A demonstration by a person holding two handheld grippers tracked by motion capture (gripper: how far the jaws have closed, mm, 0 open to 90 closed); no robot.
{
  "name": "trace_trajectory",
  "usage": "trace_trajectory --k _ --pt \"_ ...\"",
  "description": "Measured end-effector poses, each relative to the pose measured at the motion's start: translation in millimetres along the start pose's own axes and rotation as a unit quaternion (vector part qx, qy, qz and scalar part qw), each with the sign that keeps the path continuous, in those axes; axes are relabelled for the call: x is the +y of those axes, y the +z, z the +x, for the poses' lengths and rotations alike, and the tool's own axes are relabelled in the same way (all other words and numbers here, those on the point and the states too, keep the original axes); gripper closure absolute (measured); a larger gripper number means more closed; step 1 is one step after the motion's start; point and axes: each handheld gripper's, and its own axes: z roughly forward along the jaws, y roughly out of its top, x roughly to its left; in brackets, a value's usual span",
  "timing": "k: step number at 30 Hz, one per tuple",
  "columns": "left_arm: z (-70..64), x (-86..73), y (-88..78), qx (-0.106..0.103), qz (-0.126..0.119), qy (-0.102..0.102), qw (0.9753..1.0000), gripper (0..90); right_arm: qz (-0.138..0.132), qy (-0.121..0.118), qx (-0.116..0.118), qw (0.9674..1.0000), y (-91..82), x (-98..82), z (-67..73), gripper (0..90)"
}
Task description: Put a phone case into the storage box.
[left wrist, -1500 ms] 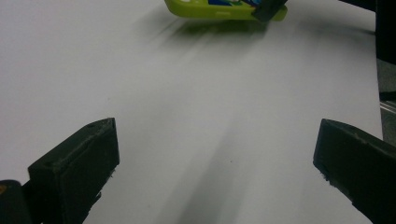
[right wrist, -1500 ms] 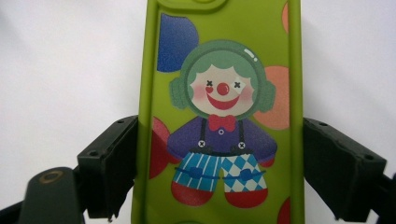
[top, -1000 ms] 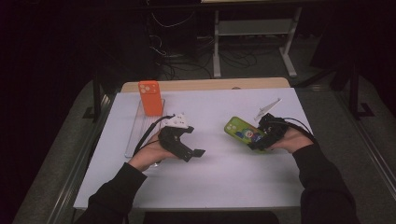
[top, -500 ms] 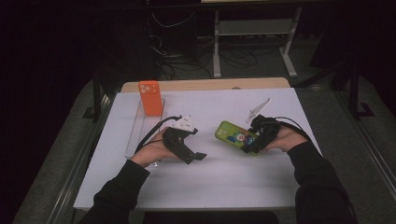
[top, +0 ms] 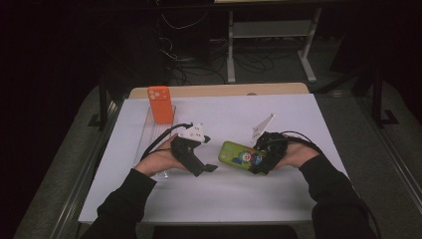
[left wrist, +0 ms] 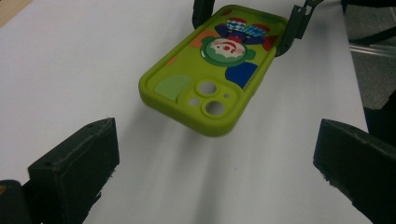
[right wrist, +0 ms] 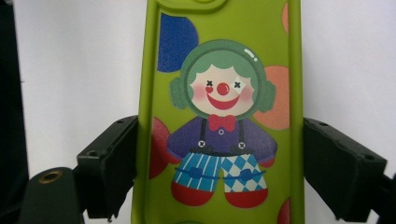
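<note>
The right gripper [top: 260, 160] is pinching the green phone case [top: 241, 156], long axis pointing toward the spread left gripper [top: 205, 169].

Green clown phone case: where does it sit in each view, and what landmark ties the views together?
High view: green clown phone case centre-right, in the right gripper.
Left gripper view: upper centre, above the white table.
Right gripper view: centre, between the jaws.
Shared landmark: the clown print.
</note>
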Motion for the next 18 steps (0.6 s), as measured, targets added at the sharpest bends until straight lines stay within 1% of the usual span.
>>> trace_trajectory --k 3,5,6,7,9,10,11,12,14,15,17,18 --pt "-1.3 0.6 -0.2 -0.001 0.010 0.012 0.9999 0.0 0.005 -0.012 0.006 0.9999 3.0 4.4 5.1 15.3" --pt "-2.5 1.1 -0.2 -0.006 0.009 0.015 0.9998 0.0 0.008 -0.019 0.010 0.9997 5.6 7.6 8.9 15.2" --pt "-2.6 1.8 -0.9 -0.007 0.010 0.021 0.9997 0.0 0.010 -0.024 0.012 0.9996 7.0 9.3 10.7 15.3" --pt "-3.4 2.0 -1.1 -0.009 0.010 0.021 0.9997 0.0 0.011 -0.027 0.016 0.9994 8.6 11.1 12.7 15.3" --pt "-4.3 2.7 -1.2 -0.012 0.012 0.029 0.9994 0.0 0.014 -0.035 0.021 0.9991 11.7 14.5 16.9 15.2" --pt "-5.2 2.3 0.1 -0.016 0.012 0.027 0.9994 0.0 0.016 -0.040 0.024 0.9988 13.1 16.1 19.0 15.2" --pt "-5.8 2.4 0.9 -0.016 0.018 0.032 0.9992 0.0 0.019 -0.041 0.027 0.9986 14.3 17.6 21.2 15.2" --pt "-6.3 2.1 2.3 -0.018 0.019 0.035 0.9990 0.0 0.020 -0.046 0.027 0.9984 15.1 19.2 22.9 15.2" --pt "-8.7 1.9 5.1 -0.026 0.027 0.045 0.9983 0.0 0.020 -0.054 0.028 0.9980 15.8 21.8 26.0 15.2" --pt "-10.5 1.9 6.7 -0.032 0.029 0.050 0.9978 0.0 0.021 -0.057 0.030 0.9977 15.8 22.8 27.0 15.3" --pt "-12.4 2.1 8.8 -0.039 0.032 0.057 0.9971 0.0 0.020 -0.064 0.033 0.9972 16.0 25.5 30.6 15.2" --pt "-12.4 2.5 9.9 -0.039 0.035 0.067 0.9964 0.0 0.021 -0.066 0.033 0.9970 16.0 26.3 31.7 15.3"
